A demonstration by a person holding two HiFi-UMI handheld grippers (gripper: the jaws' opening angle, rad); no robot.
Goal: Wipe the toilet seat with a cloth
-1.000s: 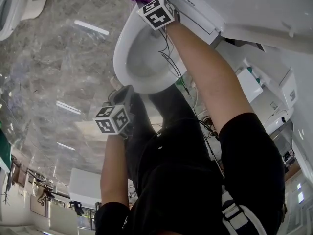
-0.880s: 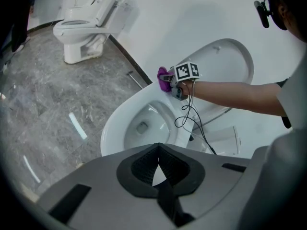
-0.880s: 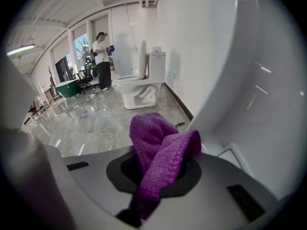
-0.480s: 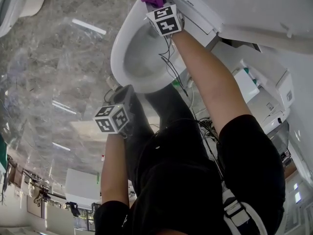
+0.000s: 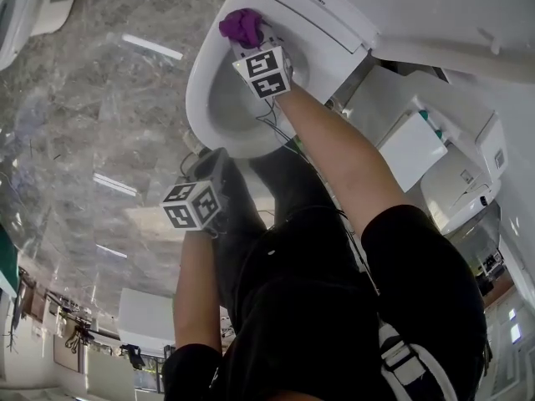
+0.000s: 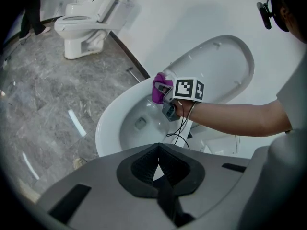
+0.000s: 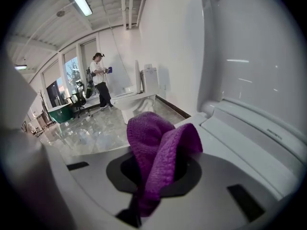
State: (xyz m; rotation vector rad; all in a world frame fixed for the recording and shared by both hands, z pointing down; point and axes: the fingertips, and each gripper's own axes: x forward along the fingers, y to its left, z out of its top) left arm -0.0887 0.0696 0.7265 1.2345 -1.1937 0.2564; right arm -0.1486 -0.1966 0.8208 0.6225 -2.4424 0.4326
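- Plainly, the wipe is under way. The right gripper [image 5: 253,44] has its jaws clamped on the purple cloth [image 5: 241,25], which lies against the far left stretch of the toilet seat [image 5: 194,90], close to the hinge and the raised lid [image 5: 435,15].
- No streaks or wet marks show, so I cannot tell which stretches are done. I judge that the near front curve and the right side are left.
- The cloth is a folded wad. Its long axis runs out along the jaws, away from the person, and the rounded free end points toward the far wall.
- The left gripper [image 6: 158,174] is closed on nothing. It hangs near the seat's front end, well apart from the cloth.
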